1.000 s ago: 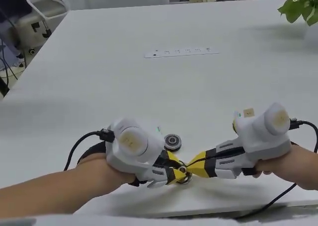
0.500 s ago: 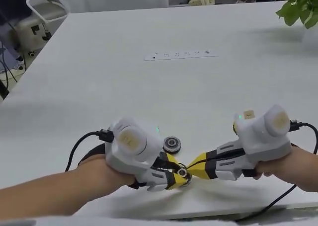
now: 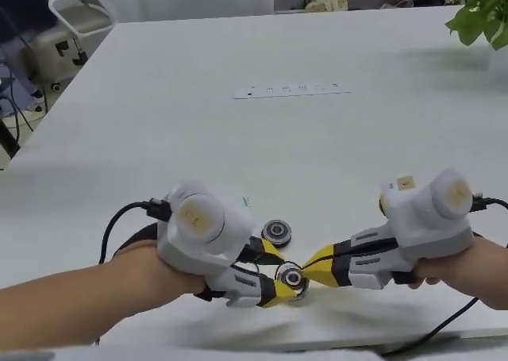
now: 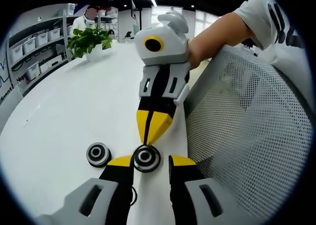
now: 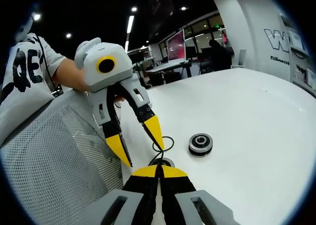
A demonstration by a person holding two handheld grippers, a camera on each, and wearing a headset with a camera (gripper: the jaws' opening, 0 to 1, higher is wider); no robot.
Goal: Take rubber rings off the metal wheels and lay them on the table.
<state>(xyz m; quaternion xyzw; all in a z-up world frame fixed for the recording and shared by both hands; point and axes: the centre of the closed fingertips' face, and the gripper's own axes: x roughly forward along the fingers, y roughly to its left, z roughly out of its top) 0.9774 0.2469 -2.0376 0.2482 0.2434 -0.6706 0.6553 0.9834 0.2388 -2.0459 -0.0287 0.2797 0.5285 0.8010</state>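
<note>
Left tool (image 3: 276, 272) sits low at the near edge of the white surface (image 3: 238, 155), its yellow-tipped jaws apart with a metal wheel (image 4: 146, 158) lying flat between them. In the left gripper view one tip touches the wheel's side while the other stands just clear of it. Opposite it, the right tool (image 3: 308, 267) points in from the other side with its jaws pressed together, the tips right at the same wheel; whether they pinch anything there I cannot tell. Each tool is gripped by a hand, with forearms reaching in from either side of the head view. The surface runs broad and pale away from the person. A grey mesh chair back (image 4: 237, 136) stands close against its near edge, seen in both gripper views. A leafy green plant (image 3: 476, 12) sits at the far right. A long white power strip (image 3: 291, 90) lies flat well beyond the tools, near the middle of the surface. A black cable (image 3: 119, 230) curves off the back of the left tool. A second wheel (image 3: 276, 232), dark-rimmed with a bright metal hub, rests flat just beside the left tool's jaws, apart from the first wheel. A thin black loop (image 5: 170, 142) lies by the wheel between the jaws in the right gripper view; whether it is a rubber ring is unclear.
</note>
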